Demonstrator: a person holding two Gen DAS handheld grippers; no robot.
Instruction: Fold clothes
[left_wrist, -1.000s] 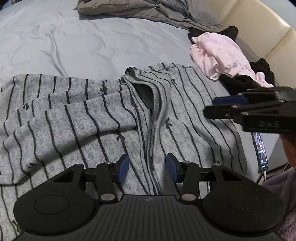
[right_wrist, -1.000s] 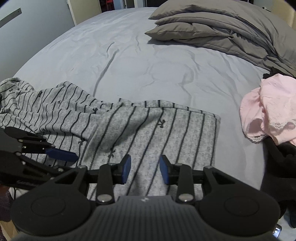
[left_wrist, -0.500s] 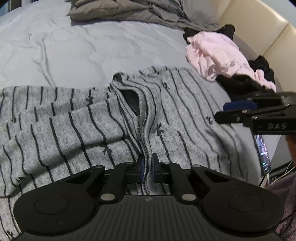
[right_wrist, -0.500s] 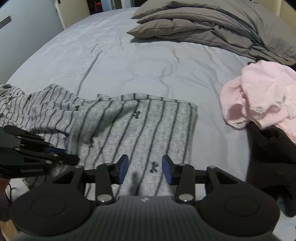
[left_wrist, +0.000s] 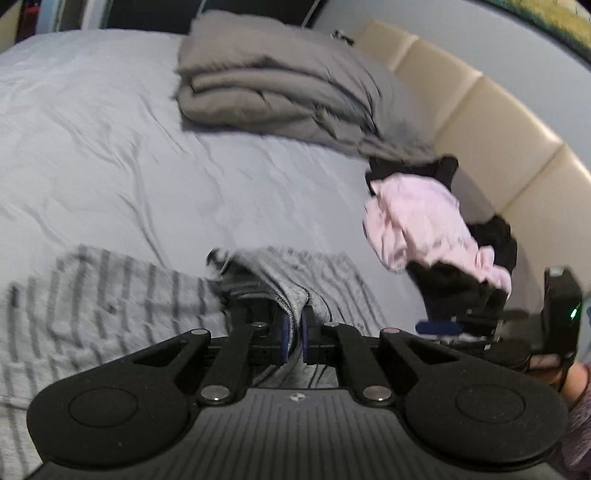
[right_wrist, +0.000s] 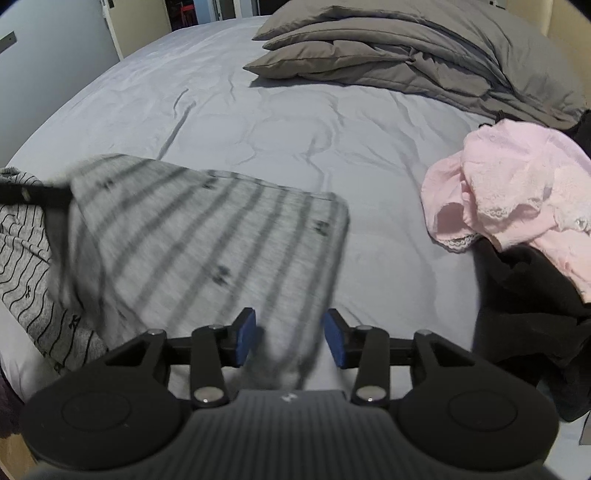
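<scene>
Left wrist view: left tool (left_wrist: 294, 334) with its blue pads pressed together on a raised ridge of the grey striped garment (left_wrist: 110, 295); cloth bunched and lifted at the pinch, blurred. Garment spread along the near edge of the bed (left_wrist: 110, 147), over the pale sheet. Right tool (left_wrist: 439, 326) showing at the right border, seen side-on.

Right wrist view: right tool (right_wrist: 289, 338) with pads apart, a blurred flap of the grey striped garment (right_wrist: 207, 240) lying between and under them; no pinch on it. Left tool (right_wrist: 33, 194) at the far left, at the garment's lifted edge.

Pink garment (right_wrist: 517, 195) crumpled near the right edge of the bed, lying on a black garment (right_wrist: 528, 295). Folded grey duvet (right_wrist: 388, 48) at the far end of the bed, well apart from the striped garment.
</scene>
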